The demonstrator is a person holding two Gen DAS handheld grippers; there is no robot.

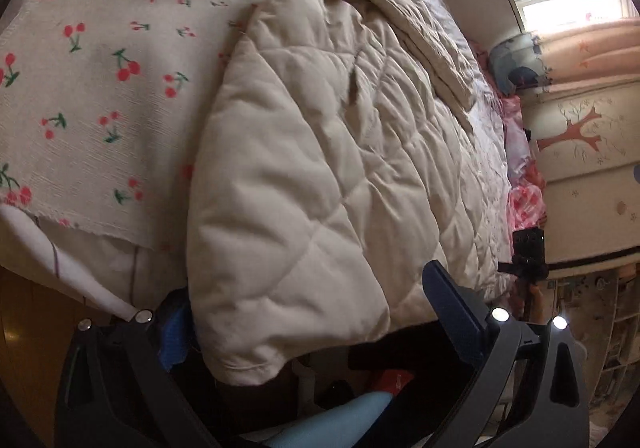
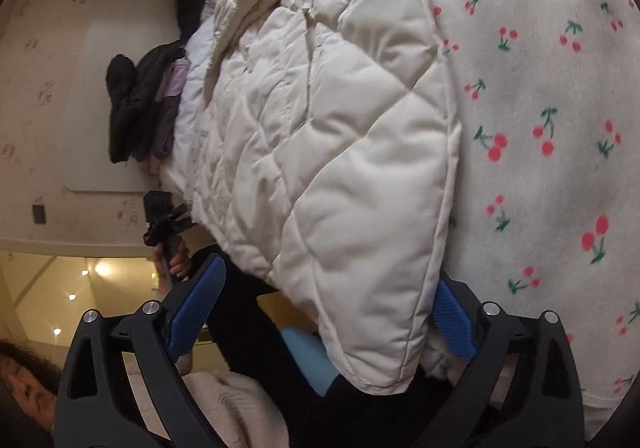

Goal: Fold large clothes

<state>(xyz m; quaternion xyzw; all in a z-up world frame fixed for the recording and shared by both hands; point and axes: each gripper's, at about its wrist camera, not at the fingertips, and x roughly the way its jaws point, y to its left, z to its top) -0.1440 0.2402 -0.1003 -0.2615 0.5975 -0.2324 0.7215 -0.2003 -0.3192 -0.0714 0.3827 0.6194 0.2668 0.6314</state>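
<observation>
A cream quilted coat (image 1: 320, 135) lies lengthwise on a bed covered by a cherry-print sheet (image 1: 92, 95). Its folded near end hangs over the bed's edge. In the left wrist view my left gripper (image 1: 308, 288) stands open, and that near end sits between its wide-spread fingers (image 1: 452, 300). The coat partly hides the left blue pad. In the right wrist view the same coat (image 2: 340, 151) reaches down between the fingers of my right gripper (image 2: 330, 272), which is open. Its left pad (image 2: 196, 304) is clear of the cloth, while its right pad (image 2: 452, 320) lies against the coat's edge.
Dark clothes (image 2: 136, 103) and pink clothes (image 1: 524, 199) are piled at the bed's far side by the wall. A hand holds a black device (image 2: 164, 219) beyond the coat. Light-blue fabric (image 2: 308, 360) shows under the coat's end. A wooden floor (image 1: 24, 328) lies beside the bed.
</observation>
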